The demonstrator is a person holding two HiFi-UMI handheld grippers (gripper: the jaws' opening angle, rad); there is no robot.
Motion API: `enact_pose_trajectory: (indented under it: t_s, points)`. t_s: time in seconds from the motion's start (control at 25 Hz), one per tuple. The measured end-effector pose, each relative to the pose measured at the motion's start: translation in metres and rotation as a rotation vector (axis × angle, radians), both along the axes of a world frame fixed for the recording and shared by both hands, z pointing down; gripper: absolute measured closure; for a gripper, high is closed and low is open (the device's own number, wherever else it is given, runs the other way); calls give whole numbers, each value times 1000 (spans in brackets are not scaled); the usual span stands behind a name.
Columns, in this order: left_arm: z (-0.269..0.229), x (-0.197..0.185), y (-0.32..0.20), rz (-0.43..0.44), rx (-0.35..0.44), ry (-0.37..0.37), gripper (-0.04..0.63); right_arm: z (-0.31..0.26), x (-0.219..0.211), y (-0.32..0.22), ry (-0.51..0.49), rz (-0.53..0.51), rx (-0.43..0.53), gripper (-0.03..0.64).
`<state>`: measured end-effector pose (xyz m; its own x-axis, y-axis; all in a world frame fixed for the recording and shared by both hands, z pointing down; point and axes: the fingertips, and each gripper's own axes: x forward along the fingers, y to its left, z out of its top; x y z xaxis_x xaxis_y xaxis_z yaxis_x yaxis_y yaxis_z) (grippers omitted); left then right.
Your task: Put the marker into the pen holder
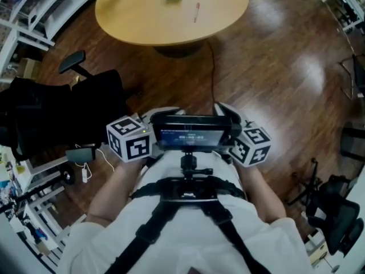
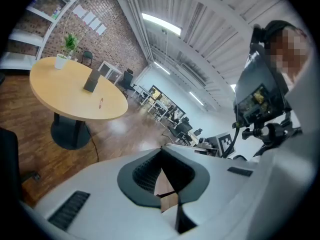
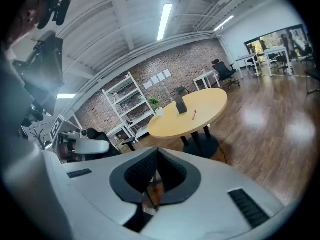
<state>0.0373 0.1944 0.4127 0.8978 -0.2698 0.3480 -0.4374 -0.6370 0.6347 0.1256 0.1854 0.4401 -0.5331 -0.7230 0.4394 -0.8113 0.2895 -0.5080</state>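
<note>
The left gripper (image 2: pixel 163 175) and the right gripper (image 3: pixel 156 171) sit side by side against the person's chest. Both tip a little downward, each with its jaws closed together and empty. Between them a dark screen (image 1: pixel 191 133) rides on a chest mount. Ahead of both lies a stretch of wood floor (image 1: pixel 274 67), with a thin cable (image 1: pixel 212 67) running along it to the foot of a round table (image 1: pixel 148 21). The red marker (image 3: pixel 194 115) lies flat on the tabletop, well apart from either gripper. The dark pen holder (image 3: pixel 180 105) stands upright just beyond it. A potted plant (image 3: pixel 155 106) stands farther left on the table. A black office chair (image 1: pixel 63 107) stands off to the left gripper's side.
</note>
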Motion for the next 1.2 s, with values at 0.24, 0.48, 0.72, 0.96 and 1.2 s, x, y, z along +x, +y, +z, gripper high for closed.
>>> enact_pose_trajectory:
  t_s: [0.24,0.48,0.72,0.96,1.2]
  points:
    - [2,-1,-10,-20,-1,-7,601,4,-2,-11,-14,-24,-9,621]
    - [6,-13,-35,-33,-14,24,601,6,-11,-33,10,-22,2,621]
    - [10,-37,-112,17,-13,48,601,6,-21,-109,31,69,-2,621]
    - [-2,-58,-197,84,-30,48,601,2,-36,-195,66,131,-34,620]
    - [-5,-86,-265,135,-51,47,601,8,-52,-278,110,191,-56,620]
